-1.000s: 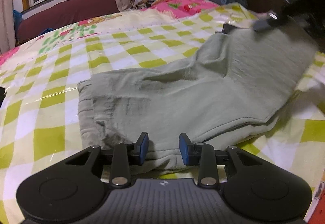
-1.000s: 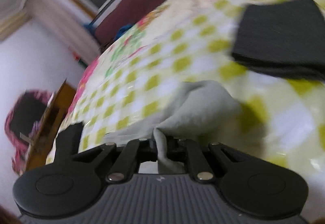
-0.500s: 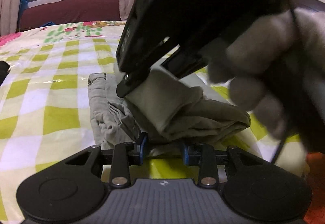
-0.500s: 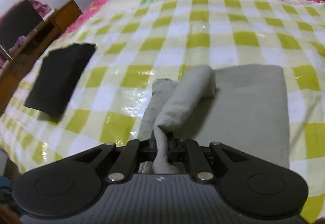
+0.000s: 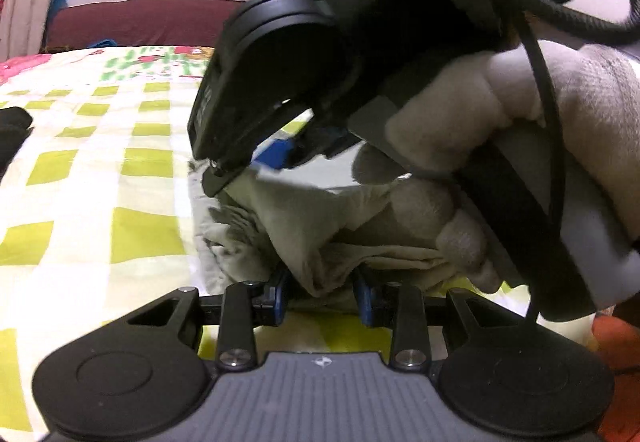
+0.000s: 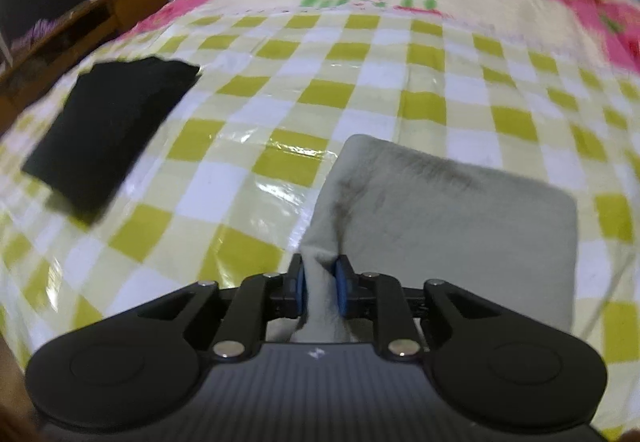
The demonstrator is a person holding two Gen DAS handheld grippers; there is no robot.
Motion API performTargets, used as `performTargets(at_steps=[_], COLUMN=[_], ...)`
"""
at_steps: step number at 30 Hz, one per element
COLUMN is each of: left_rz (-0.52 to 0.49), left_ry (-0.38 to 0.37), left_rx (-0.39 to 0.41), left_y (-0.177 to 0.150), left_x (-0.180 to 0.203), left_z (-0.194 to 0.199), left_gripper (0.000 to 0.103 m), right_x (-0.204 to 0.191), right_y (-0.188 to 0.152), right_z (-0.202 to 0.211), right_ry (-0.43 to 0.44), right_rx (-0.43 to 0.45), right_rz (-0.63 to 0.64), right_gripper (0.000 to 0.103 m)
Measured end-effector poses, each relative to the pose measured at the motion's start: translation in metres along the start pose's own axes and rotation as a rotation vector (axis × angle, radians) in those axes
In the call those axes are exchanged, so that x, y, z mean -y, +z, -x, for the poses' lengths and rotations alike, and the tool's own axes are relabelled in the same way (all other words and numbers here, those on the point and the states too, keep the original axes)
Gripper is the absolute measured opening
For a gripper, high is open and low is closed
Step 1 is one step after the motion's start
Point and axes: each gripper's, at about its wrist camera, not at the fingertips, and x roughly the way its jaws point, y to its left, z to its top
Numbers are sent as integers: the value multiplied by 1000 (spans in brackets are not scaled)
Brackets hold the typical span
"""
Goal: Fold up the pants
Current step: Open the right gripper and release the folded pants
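pants point(image 6: 448, 217) lying near the bed point(image 6: 360, 89) edge, mostly folded. right hand-held gripper point(image 6: 320, 288) pinching a fold closed; left hand-held gripper point(image 5: 320, 300) gaping, straddling the hem. looks like final fold remaining.

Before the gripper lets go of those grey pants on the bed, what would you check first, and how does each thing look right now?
1. Right gripper has hold of the pants: ok, cloth is pinched between its fingers.
2. Folded layer lies flat: ok in the right wrist view, a smooth rectangle.
3. Edge near the left gripper is tidy: not ok, the cloth there is bunched and wrinkled.
4. Left gripper free of cloth: cannot tell, its fingers stand apart with fabric reaching between them.
5. Room on the checked sheet: ok, the black folded garment lies well apart.
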Motion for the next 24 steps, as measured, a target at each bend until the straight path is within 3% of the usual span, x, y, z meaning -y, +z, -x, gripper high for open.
performTargets(at_steps=[5, 9, 12, 18, 24], left_rz=[17, 4, 25, 4, -50], left_ry=[-4, 4, 32, 142, 180], left_rx=[0, 8, 23, 82, 89], left_y=[-1, -1, 0, 11, 27], left_x=[-10, -12, -15, -8, 4], left_z=[6, 17, 29, 59, 49], left_gripper=[47, 47, 48, 51, 54], right_x=[4, 10, 16, 18, 36], right_y=[9, 17, 19, 17, 24], right_z=[3, 4, 2, -38, -20], right_ry=[50, 55, 72, 83, 209], right_rx=[16, 34, 46, -16, 48], right_rz=[-37, -40, -41, -22, -117], right_gripper=[38, 38, 38, 41, 43])
